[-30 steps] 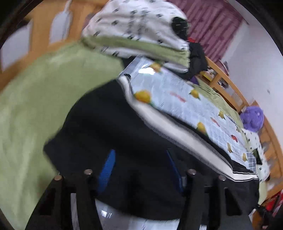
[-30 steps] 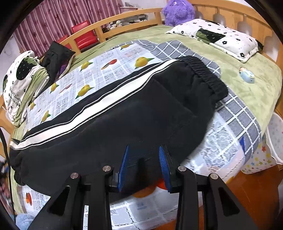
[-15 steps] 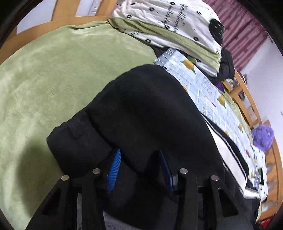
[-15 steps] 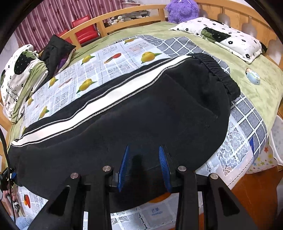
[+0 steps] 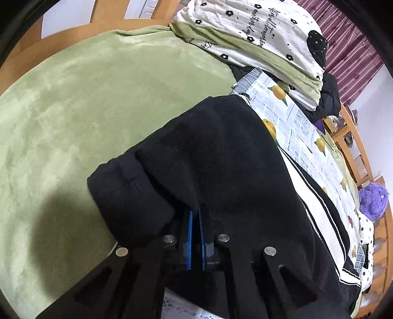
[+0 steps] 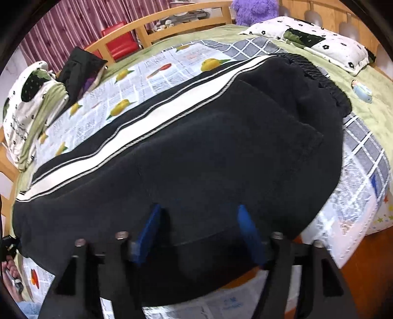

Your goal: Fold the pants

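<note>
Both tongs, left point(image 5: 195, 220) and right point(image 6: 199, 220), are black angular frames with cut-out arms, round silver screw heads, and flat blue pads point(image 6: 248, 235).

The bed point(image 6: 157, 23) has a wooden rail frame and carries a green blanket point(image 5: 93, 103). A fruit-print sheet point(image 6: 147, 81) lies on the blanket, and black pants point(image 6: 208, 157) with a white side stripe lie along it. Directly on the blanket: a flowered pillow point(image 6: 326, 44) at 1 o'clock, a folded flowered quilt point(image 6: 27, 115) at 9 o'clock, a small blue object point(image 6: 362, 91) at 2 o'clock.
</note>
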Action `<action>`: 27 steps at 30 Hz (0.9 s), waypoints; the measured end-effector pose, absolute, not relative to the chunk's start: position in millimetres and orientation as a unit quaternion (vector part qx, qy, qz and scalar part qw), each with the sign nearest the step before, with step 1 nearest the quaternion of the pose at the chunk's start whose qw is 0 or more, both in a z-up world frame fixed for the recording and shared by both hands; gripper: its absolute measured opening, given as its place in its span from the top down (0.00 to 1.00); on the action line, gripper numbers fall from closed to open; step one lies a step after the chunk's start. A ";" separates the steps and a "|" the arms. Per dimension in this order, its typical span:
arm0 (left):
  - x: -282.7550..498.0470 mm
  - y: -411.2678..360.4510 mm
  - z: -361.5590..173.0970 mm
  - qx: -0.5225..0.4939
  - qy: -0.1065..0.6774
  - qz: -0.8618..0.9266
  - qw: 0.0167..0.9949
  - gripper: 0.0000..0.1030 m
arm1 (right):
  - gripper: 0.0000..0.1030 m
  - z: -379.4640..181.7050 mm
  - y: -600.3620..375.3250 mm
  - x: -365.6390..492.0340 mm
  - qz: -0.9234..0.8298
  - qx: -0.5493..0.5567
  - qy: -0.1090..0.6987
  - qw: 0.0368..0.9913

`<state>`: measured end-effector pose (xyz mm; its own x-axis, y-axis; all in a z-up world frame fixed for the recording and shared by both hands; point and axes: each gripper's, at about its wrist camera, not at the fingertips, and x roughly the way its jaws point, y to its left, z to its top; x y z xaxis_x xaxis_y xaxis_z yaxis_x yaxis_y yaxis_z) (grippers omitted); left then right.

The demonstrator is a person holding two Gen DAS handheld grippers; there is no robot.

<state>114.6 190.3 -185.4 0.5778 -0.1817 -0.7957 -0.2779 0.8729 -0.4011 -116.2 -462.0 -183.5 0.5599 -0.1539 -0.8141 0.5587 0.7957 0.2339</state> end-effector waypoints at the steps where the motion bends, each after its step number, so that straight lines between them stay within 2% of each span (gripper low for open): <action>1: 113.7 190.6 -185.6 -0.250 0.457 0.028 0.853 0.94 | 0.26 -183.9 -459.6 -113.3 -0.208 0.234 0.426 0.849; 5: 112.7 189.5 -186.6 -0.244 0.456 0.030 0.855 0.94 | 0.18 -188.8 -445.1 -96.5 -0.202 0.168 0.469 0.843; 10: 111.7 188.8 -188.1 -0.243 0.455 0.034 0.856 0.92 | 0.10 -194.3 -441.7 -93.8 -0.202 0.161 0.469 0.845; 21: 108.5 186.9 -190.7 -0.240 0.445 0.036 0.862 0.92 | 0.04 -199.5 -440.1 -97.1 -0.192 0.155 0.453 0.857; 27: 107.5 184.9 -190.8 -0.236 0.443 0.041 0.864 0.92 | 0.01 -200.6 -442.2 -89.9 -0.191 0.160 0.470 0.847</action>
